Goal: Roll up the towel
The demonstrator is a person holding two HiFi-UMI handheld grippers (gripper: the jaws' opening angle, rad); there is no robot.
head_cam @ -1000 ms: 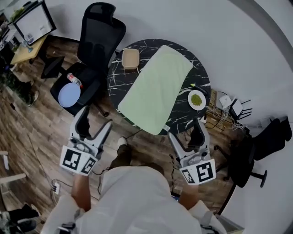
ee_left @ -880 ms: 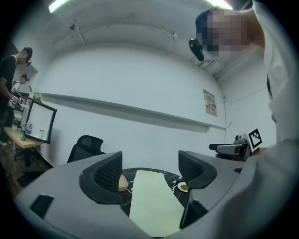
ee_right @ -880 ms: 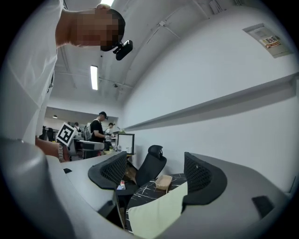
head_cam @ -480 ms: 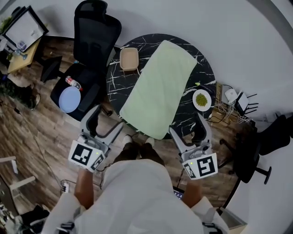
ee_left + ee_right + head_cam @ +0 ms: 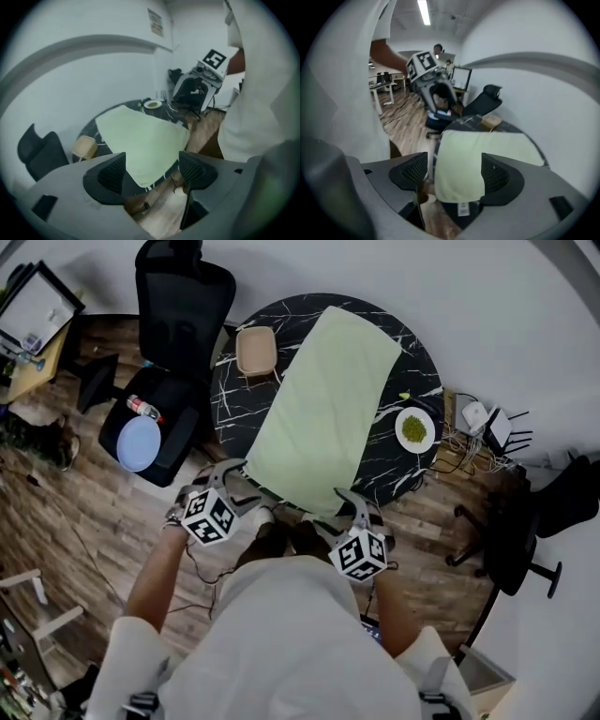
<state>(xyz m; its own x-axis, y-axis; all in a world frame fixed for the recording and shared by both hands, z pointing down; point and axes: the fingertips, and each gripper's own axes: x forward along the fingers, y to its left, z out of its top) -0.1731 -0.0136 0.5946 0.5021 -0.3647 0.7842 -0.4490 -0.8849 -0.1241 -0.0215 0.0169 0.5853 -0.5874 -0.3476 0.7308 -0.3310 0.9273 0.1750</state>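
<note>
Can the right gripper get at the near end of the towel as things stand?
Probably yes. The right gripper is open and faces the near end of the towel, at the rim of the table. Nothing shows between its jaws and the cloth.

Marble table (image 5: 419, 367), tan tray (image 5: 255, 351) — blue plate (image 5: 140, 442)

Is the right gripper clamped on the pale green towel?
No: on the right gripper the jaws stand apart, and the pale green towel lies free, touching neither.
</note>
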